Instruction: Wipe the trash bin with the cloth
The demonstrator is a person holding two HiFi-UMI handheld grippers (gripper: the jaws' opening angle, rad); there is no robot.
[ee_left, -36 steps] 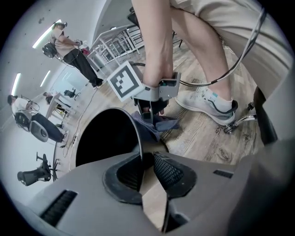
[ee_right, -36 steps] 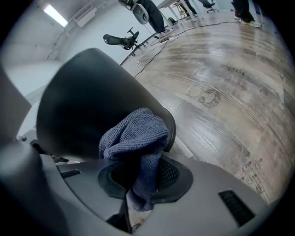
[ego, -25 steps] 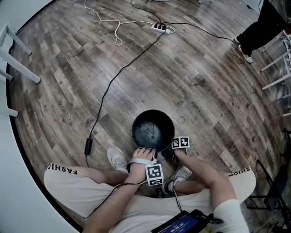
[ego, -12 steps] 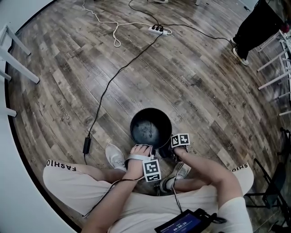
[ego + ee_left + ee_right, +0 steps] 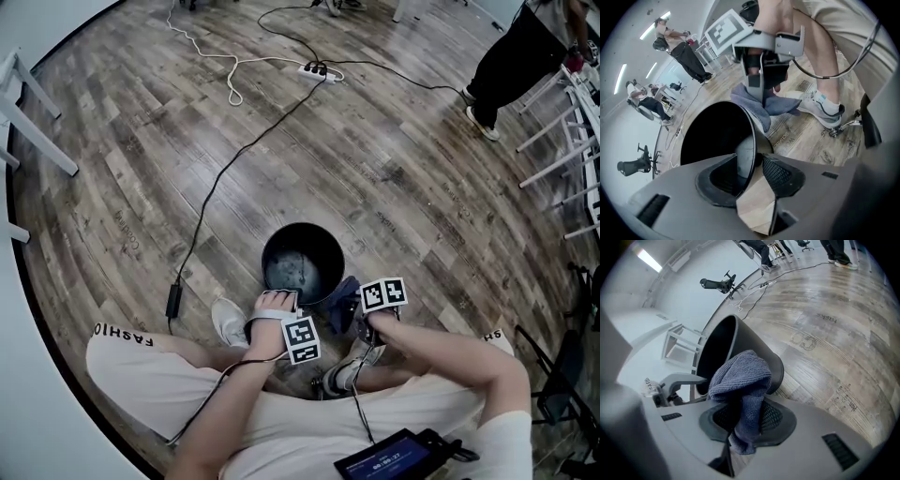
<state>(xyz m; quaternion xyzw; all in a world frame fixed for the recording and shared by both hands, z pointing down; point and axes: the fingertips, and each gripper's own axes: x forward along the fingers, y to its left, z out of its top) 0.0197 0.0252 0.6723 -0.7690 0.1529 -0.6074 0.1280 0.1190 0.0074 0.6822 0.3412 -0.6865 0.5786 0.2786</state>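
Head view, left to right: a black cable (image 5: 220, 178) crosses the wood floor (image 5: 122, 169) from a power strip (image 5: 313, 70) toward the seated person's lap.

The left gripper (image 5: 284, 302) sits at the near rim of the trash bin (image 5: 302, 267) (black, round, upright on the floor just ahead of the person's white shoe (image 5: 228, 322)). Left gripper view: the jaws have just been opening and now stand wide. The bin's thin rim runs between them, one jaw inside the bin and one outside, and the pads are not pressing on it.

The cloth (image 5: 339, 298) (blue-grey towelling) hangs just right of the bin, close beside its outer wall near the rim. Whether it touches the wall cannot be settled.

The right gripper (image 5: 352, 314) is held above the floor beside the bin. Right gripper view: the jaws are clamped on the cloth, with a bunched fold standing above the pads and a short tail hanging below.

Far right: a standing person in dark trousers (image 5: 520, 52), next to white frames (image 5: 572, 141).
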